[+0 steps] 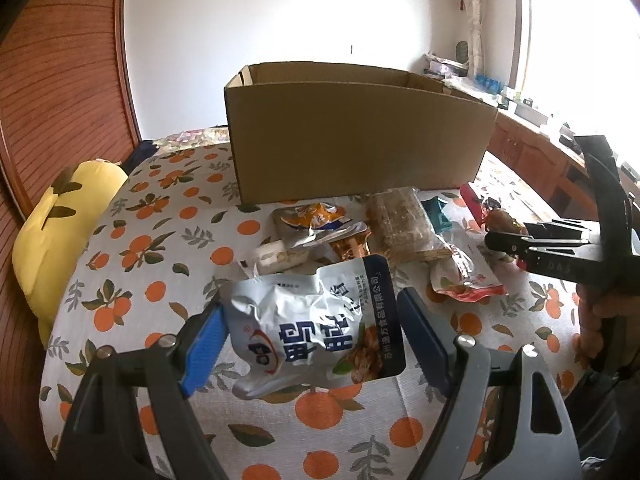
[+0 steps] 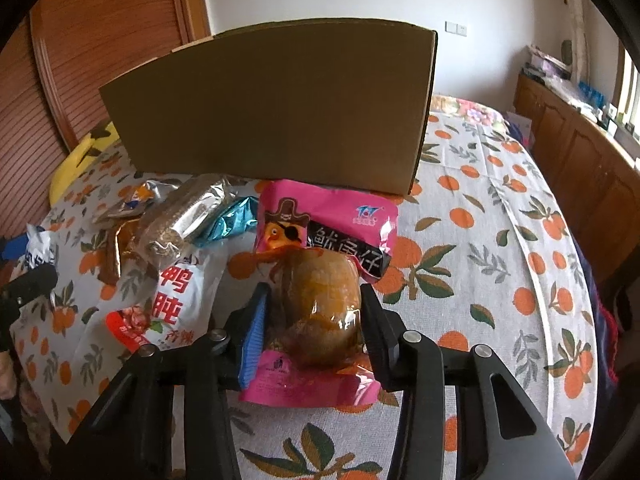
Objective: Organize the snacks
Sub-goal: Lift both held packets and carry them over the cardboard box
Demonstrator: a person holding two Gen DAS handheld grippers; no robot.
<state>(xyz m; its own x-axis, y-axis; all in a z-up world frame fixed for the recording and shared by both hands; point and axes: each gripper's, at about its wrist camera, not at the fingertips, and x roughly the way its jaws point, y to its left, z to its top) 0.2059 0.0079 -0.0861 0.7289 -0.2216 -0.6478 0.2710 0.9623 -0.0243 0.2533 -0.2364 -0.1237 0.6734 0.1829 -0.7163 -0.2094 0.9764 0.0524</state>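
Left gripper up front: black arms, blue pads, jaws wide around a crinkled silver-white foil snack pouch with blue Chinese lettering. Left pad touches the pouch edge; right pad sits at the other edge, and I can't tell whether it's pressing. Pouch looks raised off the orange-print white cloth covering the surface.

Right gripper: jaws closed in on a brown egg-shaped snack in clear wrap with a pink base, pads against both its sides. It lies over the lower edge of a pink pouch with a pirate cartoon and a black label band.

Open brown cardboard box stands upright on the cloth at the far side, just behind the snack pile.

Pile between box and grippers:
- clear-wrapped block of brown bars
- silver and orange crumpled packet
- small white wrapped bar
- teal foil packet
- white pouch with red Chinese characters

Yellow cushion with dark leaf shapes at the cloth's left edge. Wooden slatted panel behind it. Wooden cabinets under the window on the right.
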